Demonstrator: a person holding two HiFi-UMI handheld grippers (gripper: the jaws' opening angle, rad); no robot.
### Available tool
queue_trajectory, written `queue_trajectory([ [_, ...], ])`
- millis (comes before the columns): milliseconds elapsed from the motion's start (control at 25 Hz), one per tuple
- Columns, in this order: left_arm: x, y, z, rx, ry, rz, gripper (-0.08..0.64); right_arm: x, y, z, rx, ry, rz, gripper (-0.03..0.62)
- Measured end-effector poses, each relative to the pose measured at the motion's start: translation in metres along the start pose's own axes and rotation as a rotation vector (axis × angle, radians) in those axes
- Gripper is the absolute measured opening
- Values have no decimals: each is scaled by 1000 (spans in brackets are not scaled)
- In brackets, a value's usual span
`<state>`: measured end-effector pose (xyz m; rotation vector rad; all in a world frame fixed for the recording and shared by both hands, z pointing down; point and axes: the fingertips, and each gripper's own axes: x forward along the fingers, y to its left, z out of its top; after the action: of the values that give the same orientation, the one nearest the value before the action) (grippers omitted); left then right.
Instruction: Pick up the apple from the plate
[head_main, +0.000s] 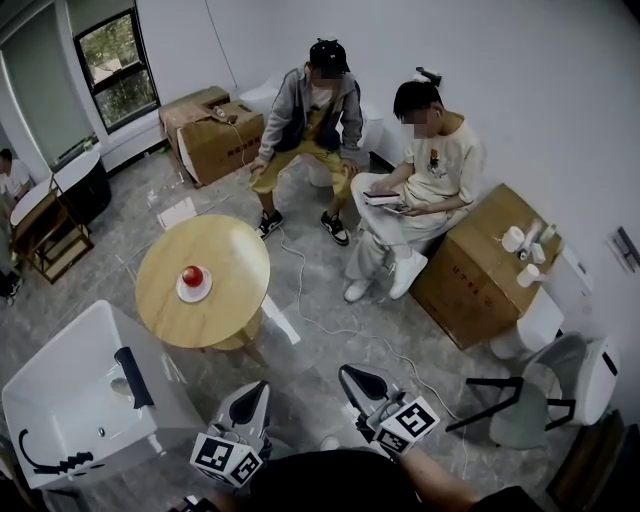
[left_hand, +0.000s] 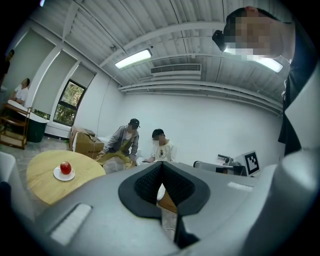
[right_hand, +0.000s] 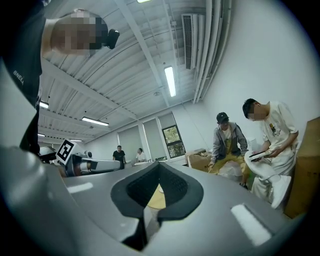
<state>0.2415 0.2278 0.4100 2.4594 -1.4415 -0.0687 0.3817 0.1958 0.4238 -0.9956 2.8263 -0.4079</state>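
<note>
Lining up on the apple: both tools short of the worktop

The apple (head_main: 192, 276) sits on its white plate (head_main: 181, 293), roughly at the middle of the round worktop (head_main: 230, 250). The left tool (head_main: 258, 390) and right tool (head_main: 352, 377) both hang over the floor (head_main: 308, 402) off the worktop's near edge, well apart from it. Neither has hold of anything. In each gripper view the pads meet at the tip with nothing between them.

Key relation: from either tool the apple lies ahead and off to the left, beyond the worktop's near rim. The left tool is the nearer one. Its own view shows apple and plate to the left of its closed tip, so I judge it needs a swing left, and its jaws must part, before any approach. The apple is round, so there is no long axis to favour. A grasp from the side or from above looks equally open.

Hard to make out: the stalk and the apple's far side are too small to read. The right gripper view shows no apple, only a yellowish sliver behind its pads. That may be the worktop; I cannot tell.
</note>
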Motion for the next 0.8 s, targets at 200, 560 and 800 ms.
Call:
queue_trajectory([
  [200, 14, 25, 0, -23, -10, -6, 20, 22, -11, -4, 11, 7, -17, 6],
  [560, 38, 112, 19, -57, 14, -32, 20, 106, -24, -15, 21, 43, -70, 6],
  [800, 47, 187, 35, -84, 33, -32, 20, 178, -28, -24, 34, 74, -104, 6],
])
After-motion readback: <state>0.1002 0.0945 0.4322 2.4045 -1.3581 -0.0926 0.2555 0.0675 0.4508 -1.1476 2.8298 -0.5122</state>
